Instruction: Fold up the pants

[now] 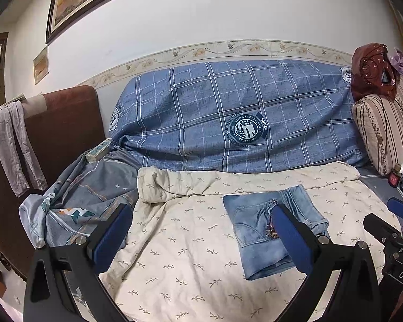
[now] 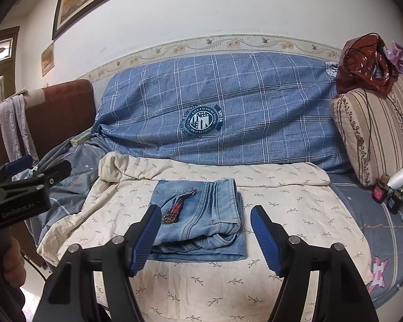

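Light blue jeans (image 2: 201, 217) lie folded into a compact rectangle on a cream leaf-print sheet (image 2: 295, 209) on the bed. They also show in the left wrist view (image 1: 258, 228). My right gripper (image 2: 205, 237) is open and empty, raised just in front of the jeans, its blue pads either side of them. My left gripper (image 1: 201, 236) is open and empty, to the left of the jeans; its right pad overlaps their edge in view. The right gripper shows at the edge of the left wrist view (image 1: 389, 222), and the left gripper at the edge of the right wrist view (image 2: 32, 171).
A blue plaid cover (image 2: 223, 107) drapes the backrest behind. A grey patterned quilt (image 1: 78, 206) is bunched at left beside a brown headboard (image 1: 59, 123). A striped cushion (image 2: 376, 128) with a red bag (image 2: 365, 61) and small bottles (image 2: 387, 190) stand at right.
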`<state>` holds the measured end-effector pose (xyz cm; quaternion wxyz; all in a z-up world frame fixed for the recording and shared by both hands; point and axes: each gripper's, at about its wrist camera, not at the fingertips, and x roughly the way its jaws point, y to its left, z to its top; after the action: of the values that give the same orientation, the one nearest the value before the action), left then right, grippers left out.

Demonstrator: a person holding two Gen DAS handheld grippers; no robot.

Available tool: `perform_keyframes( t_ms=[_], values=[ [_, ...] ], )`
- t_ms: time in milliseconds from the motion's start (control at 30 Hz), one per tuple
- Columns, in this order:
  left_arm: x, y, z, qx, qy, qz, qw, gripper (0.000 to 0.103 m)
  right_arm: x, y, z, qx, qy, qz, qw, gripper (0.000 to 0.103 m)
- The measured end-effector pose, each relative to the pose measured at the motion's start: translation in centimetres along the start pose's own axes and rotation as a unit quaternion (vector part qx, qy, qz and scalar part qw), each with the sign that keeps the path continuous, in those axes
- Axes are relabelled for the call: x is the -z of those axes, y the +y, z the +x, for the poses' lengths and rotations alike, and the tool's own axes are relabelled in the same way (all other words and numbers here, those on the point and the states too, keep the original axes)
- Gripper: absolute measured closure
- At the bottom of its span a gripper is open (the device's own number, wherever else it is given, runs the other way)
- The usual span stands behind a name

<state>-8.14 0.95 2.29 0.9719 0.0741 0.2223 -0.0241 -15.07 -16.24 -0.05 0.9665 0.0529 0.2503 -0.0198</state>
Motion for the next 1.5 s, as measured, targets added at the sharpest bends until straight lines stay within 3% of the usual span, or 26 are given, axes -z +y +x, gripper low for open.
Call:
perform_keyframes(
  t_ms=[233, 900, 1500],
  values=[
    [0.7, 0.4, 0.8, -0.003, 0.006, -0.005, 1.0000, 0.000, 0.0, 0.5, 0.6, 0.014, 0.003, 0.004, 1.000, 0.031],
    [1.2, 0.7, 1.5, 0.007, 0.027, -0.012, 0.9995, 0.000, 0.1, 1.7, 0.4, 0.003, 0.004, 0.001, 1.000, 0.031],
    [1.0, 0.5, 0.8, 0.010, 0.023, -0.011, 0.9996, 0.000, 0.2, 1.5, 0.2, -0.001, 0.004, 0.002, 1.000, 0.031]
  ],
)
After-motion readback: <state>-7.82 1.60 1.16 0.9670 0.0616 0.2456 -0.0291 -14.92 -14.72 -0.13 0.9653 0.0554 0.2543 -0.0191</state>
